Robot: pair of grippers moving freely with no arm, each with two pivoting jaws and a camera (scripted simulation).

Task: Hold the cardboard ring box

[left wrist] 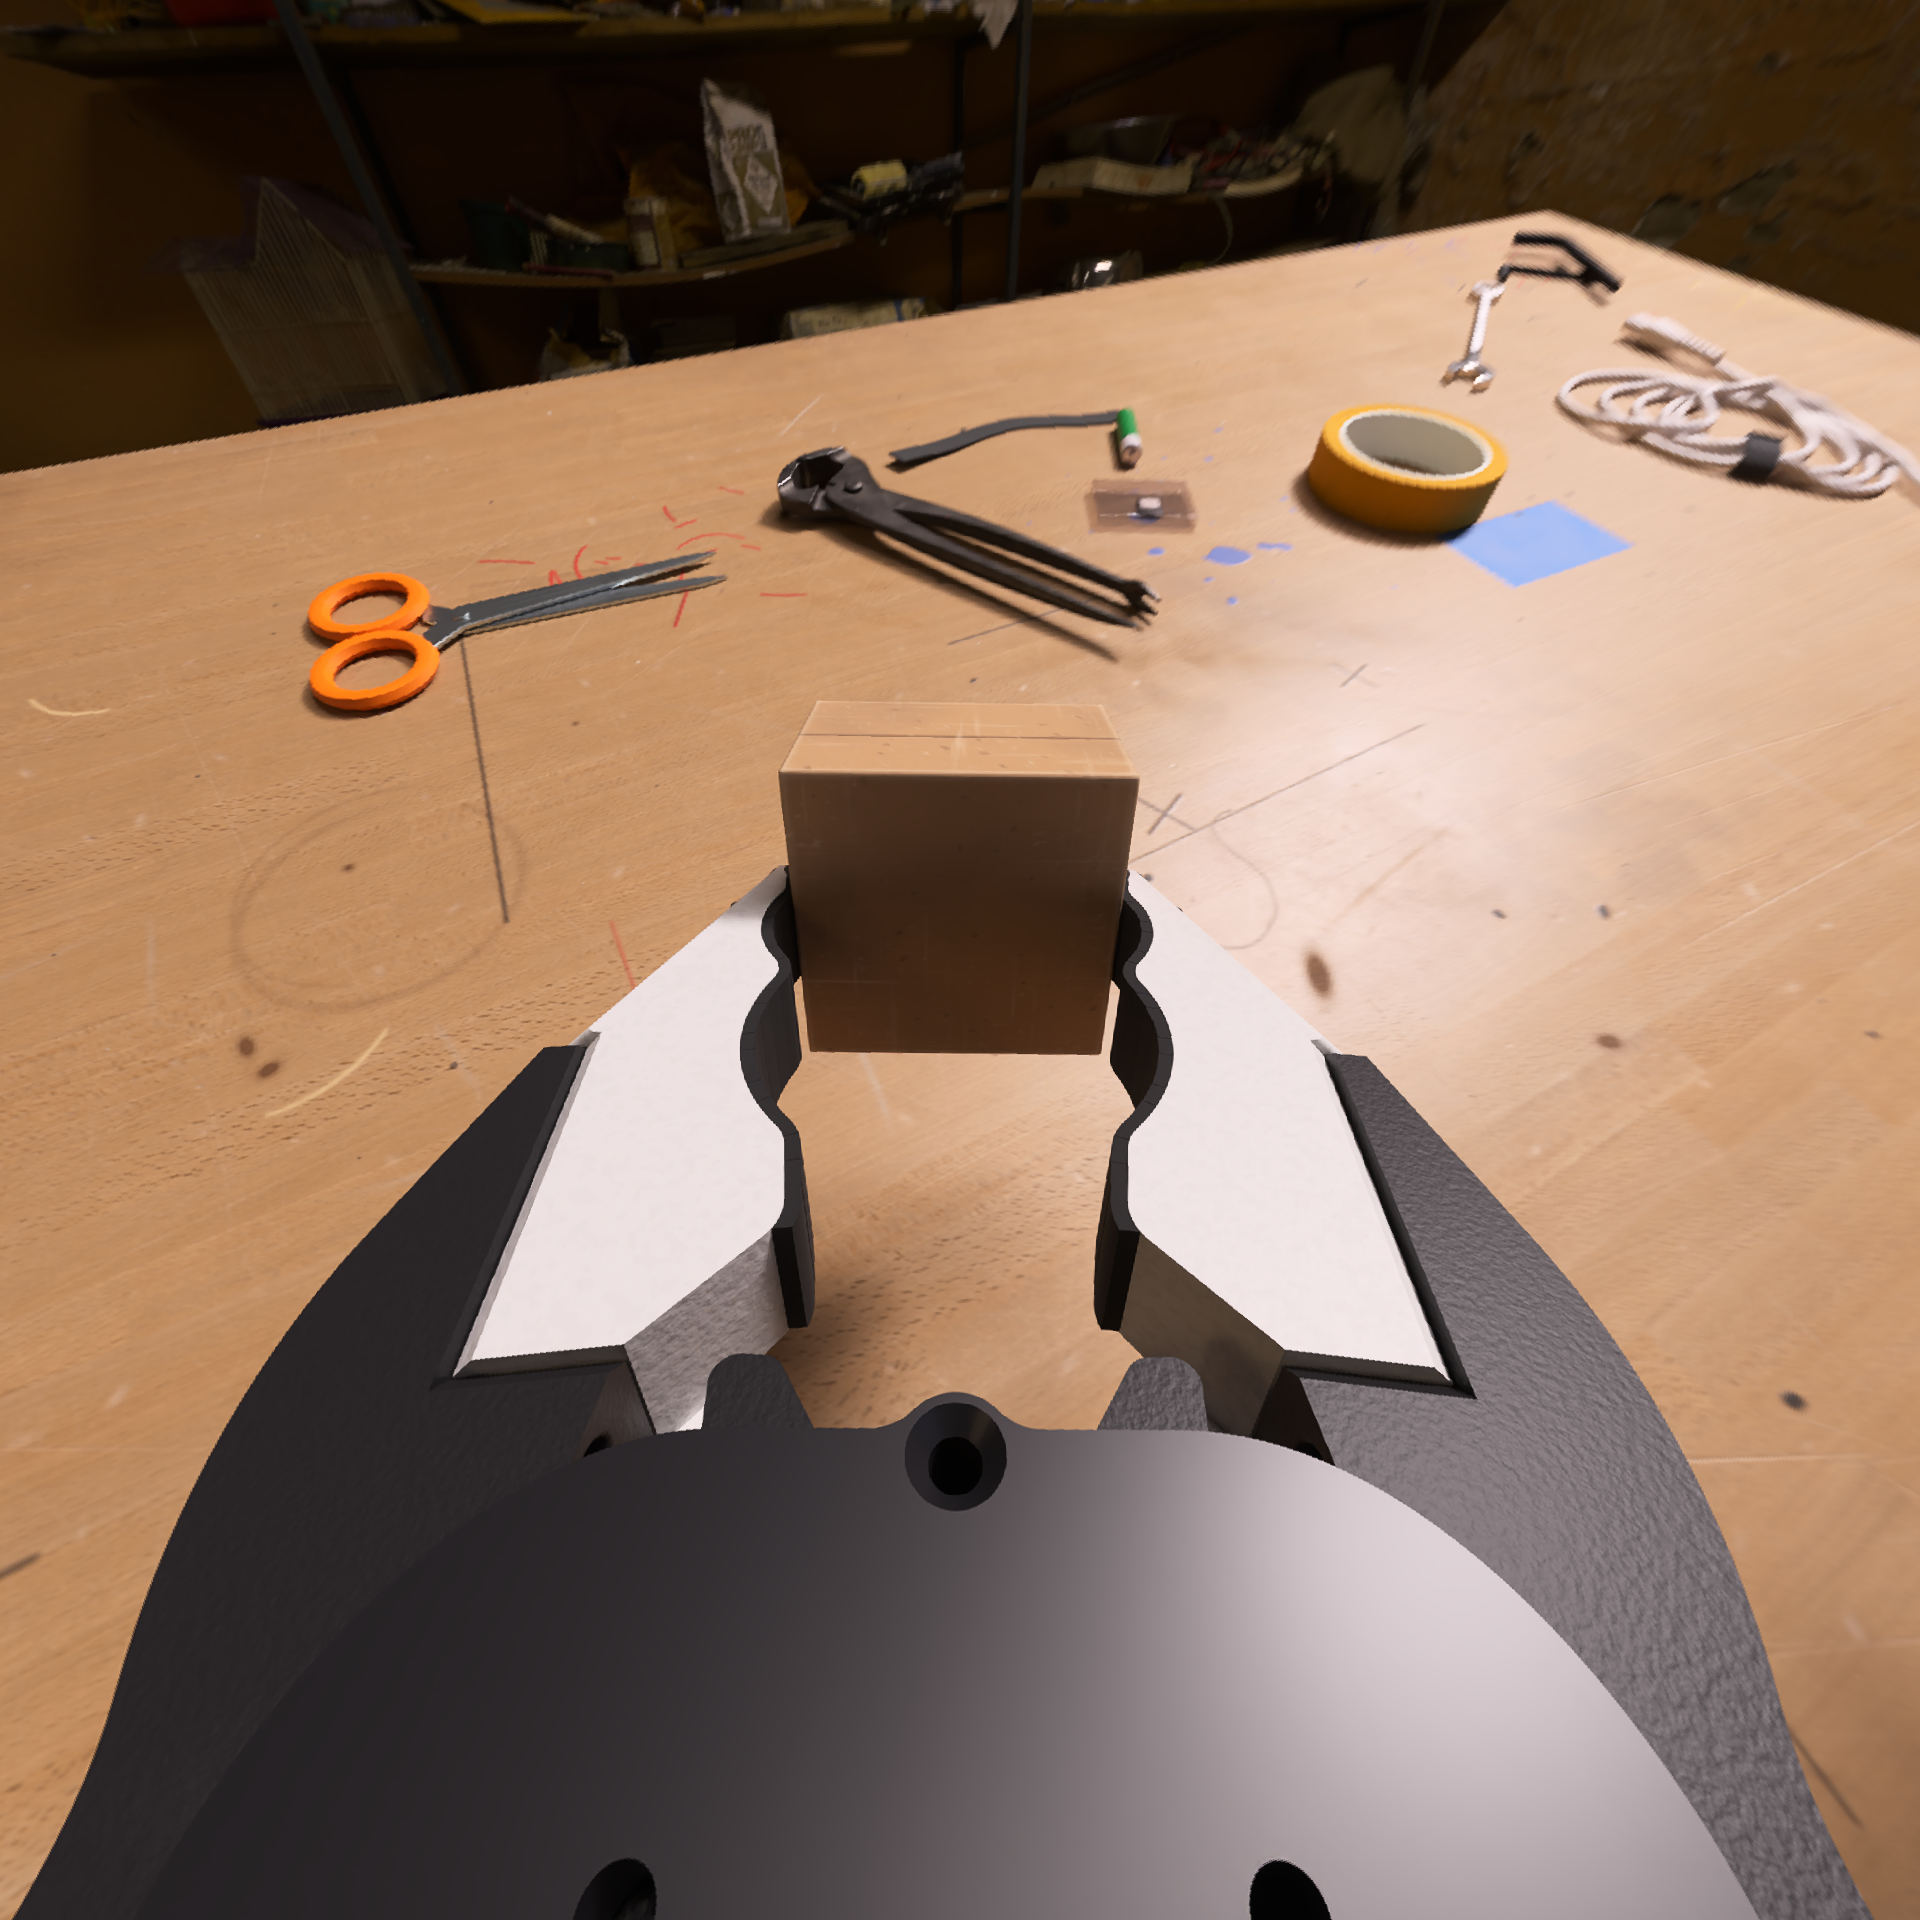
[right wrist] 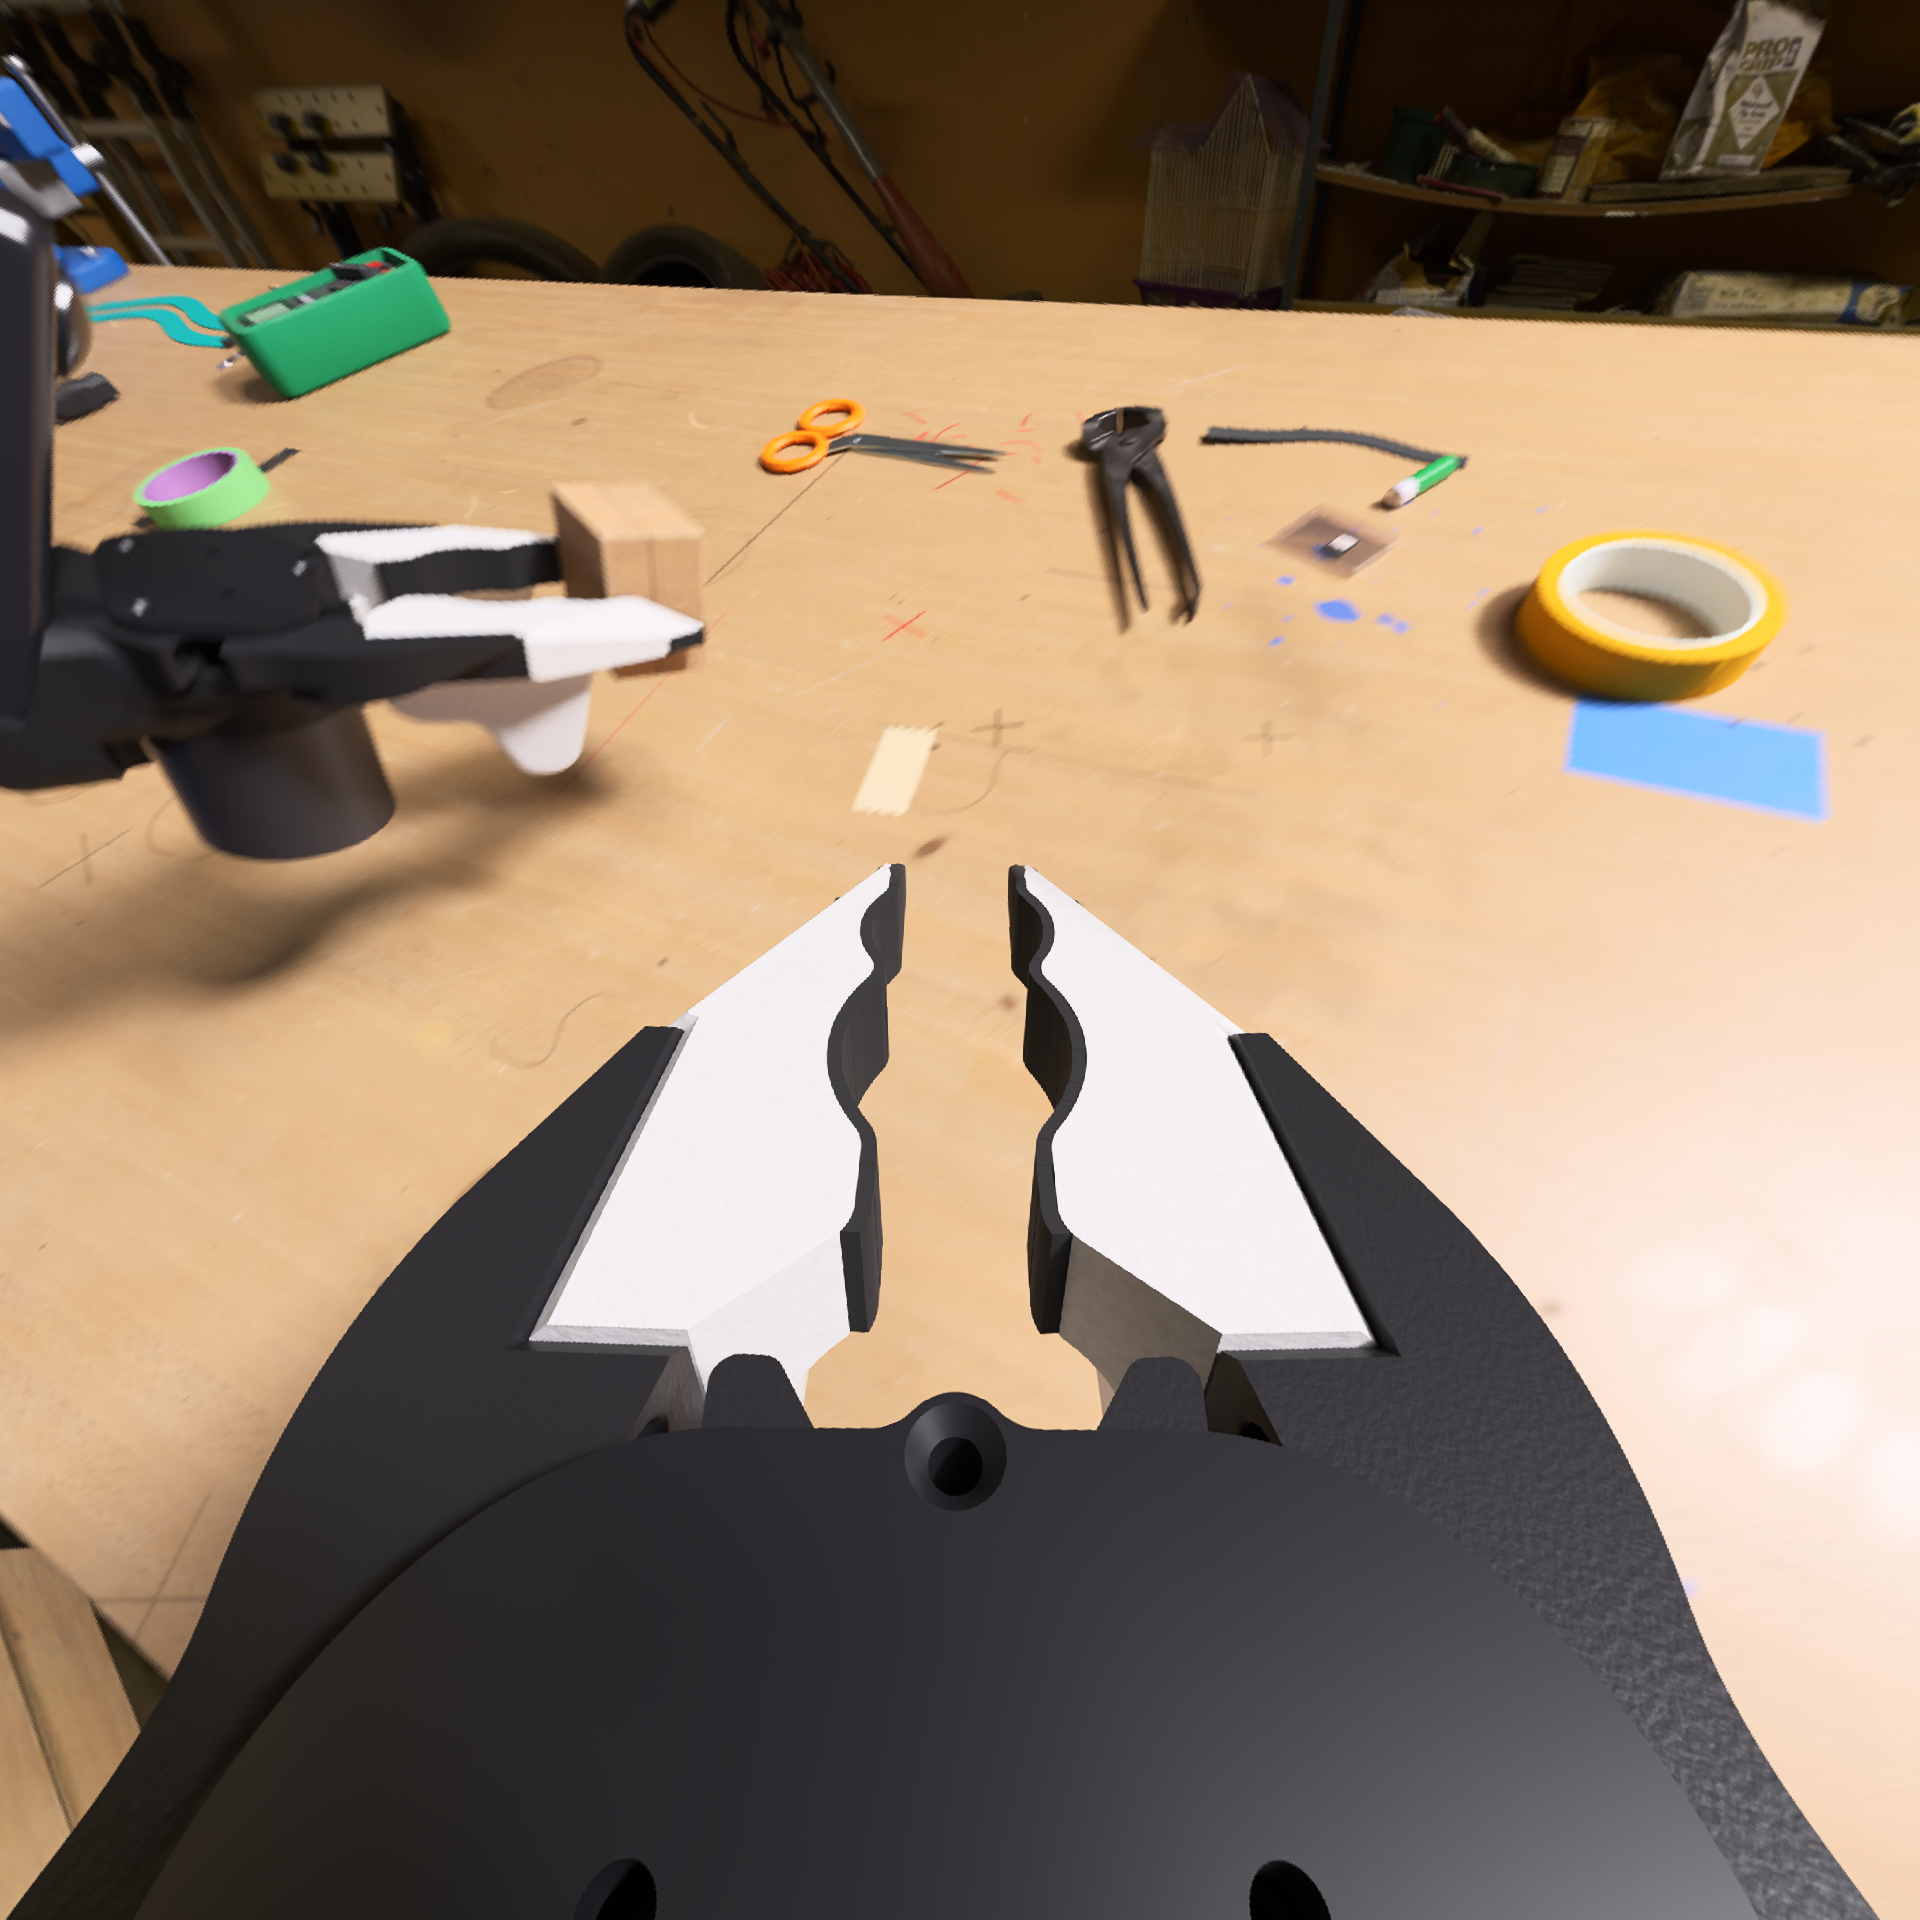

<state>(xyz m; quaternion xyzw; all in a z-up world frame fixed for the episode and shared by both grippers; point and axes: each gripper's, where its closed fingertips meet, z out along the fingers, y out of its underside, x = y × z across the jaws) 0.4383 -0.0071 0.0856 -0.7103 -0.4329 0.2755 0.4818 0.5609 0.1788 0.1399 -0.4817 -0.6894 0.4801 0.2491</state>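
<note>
Cardboard ring box (left wrist: 956, 894) sides — hidden behind left claw (left wrist: 956, 935) fingertips

Orange scissors (left wrist: 416, 634), black pincers (left wrist: 935, 535), yellow tape roll (left wrist: 1405, 468) on workbench (left wrist: 1558, 1039).

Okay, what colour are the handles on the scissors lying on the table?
Bright orange. The scissors have two orange loop handles and grey metal blades, clearest in the left wrist view.

Workshop. Scarred pale wooden worktop (left wrist: 1351, 1039), centre frame, bearing black iron pincers (left wrist: 935, 535), orange-handled scissors (left wrist: 468, 623), yellow tape roll (left wrist: 1405, 465); cluttered dark shelving (left wrist: 727, 249) across the top.
</note>
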